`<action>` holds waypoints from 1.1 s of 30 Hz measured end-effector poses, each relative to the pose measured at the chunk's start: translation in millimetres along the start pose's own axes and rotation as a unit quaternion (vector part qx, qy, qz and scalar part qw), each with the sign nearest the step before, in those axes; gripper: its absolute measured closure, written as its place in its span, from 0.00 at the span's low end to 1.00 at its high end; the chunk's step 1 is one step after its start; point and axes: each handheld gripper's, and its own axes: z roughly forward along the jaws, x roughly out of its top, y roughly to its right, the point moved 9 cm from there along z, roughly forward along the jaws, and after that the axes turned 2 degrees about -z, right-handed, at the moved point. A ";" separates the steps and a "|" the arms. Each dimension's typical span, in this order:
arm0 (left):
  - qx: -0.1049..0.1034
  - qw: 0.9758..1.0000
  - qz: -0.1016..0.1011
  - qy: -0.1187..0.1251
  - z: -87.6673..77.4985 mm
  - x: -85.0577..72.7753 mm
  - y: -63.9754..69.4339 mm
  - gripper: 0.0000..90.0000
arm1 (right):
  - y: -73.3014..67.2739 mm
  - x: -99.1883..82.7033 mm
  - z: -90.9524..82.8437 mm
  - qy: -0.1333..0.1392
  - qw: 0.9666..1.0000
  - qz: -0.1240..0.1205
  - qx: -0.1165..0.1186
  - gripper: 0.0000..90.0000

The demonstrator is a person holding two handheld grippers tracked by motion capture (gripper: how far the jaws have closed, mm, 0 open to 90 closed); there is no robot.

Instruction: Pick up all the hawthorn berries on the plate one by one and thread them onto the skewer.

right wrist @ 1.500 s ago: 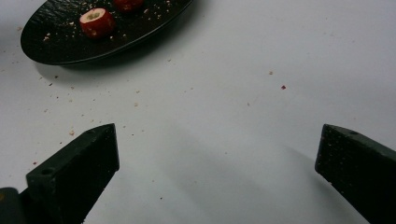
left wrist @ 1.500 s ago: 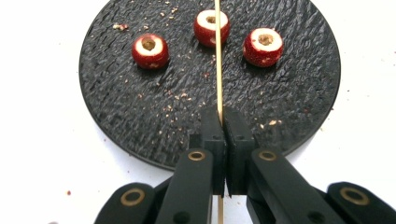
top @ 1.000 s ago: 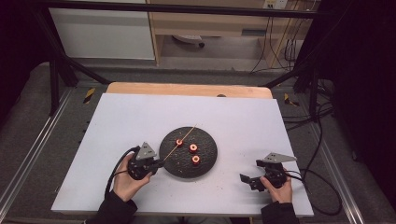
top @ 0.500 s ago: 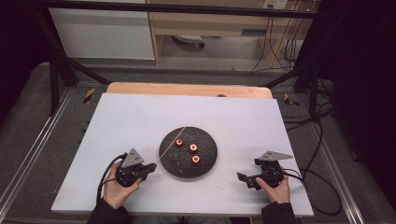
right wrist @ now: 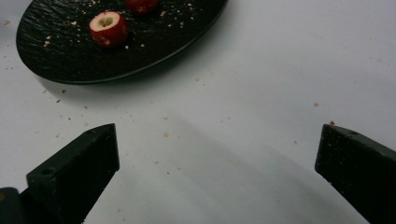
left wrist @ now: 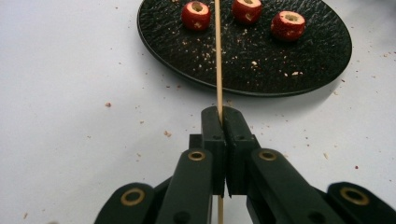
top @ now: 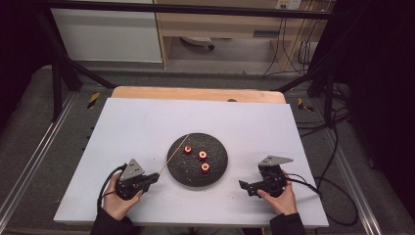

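Note:
A black round plate (top: 215, 147) lies mid-table with three red cored fruits (top: 202, 155) on it. My left gripper (top: 154, 177), near the plate's left rim, is shut on a thin wooden skewer (top: 174, 154) whose tip slants up over the plate. In the left gripper view the jaws (left wrist: 223, 116) pinch the skewer (left wrist: 217, 56), which points between two fruits (left wrist: 196, 15) on the plate (left wrist: 317, 51). My right gripper (top: 243, 185) is open with nothing between its fingers, just right of the plate. In the right gripper view its jaws (right wrist: 217, 140) stand wide over bare table, short of the plate (right wrist: 60, 60) and a fruit (right wrist: 108, 28).
The white table top (top: 137, 127) carries small crumbs around the plate. A wooden strip (top: 195, 94) runs along its far edge. Black cables (top: 318, 191) trail from the right gripper off the right side. Metal rails (top: 34, 161) flank the table.
My left gripper has drawn back to the left and toward the near edge, taking the skewer with it. The right gripper has shifted slightly left toward the plate.

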 end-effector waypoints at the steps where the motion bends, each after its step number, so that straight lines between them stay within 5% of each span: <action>1: 0.000 1.000 0.001 0.000 -0.1 -0.2 0.0 0.98 | -2.4 2.2 0.5 -0.001 1.000 -0.002 0.002 0.01; 9: -0.001 1.000 -0.001 0.006 -2.4 -2.2 -0.4 0.98 | -21.4 26.2 4.8 -0.002 1.000 -0.015 0.013 0.04; 33: -0.002 1.000 -0.003 0.007 -3.1 -3.6 -1.7 0.98 | -67.9 85.4 56.9 -0.078 0.995 -0.047 0.035 0.14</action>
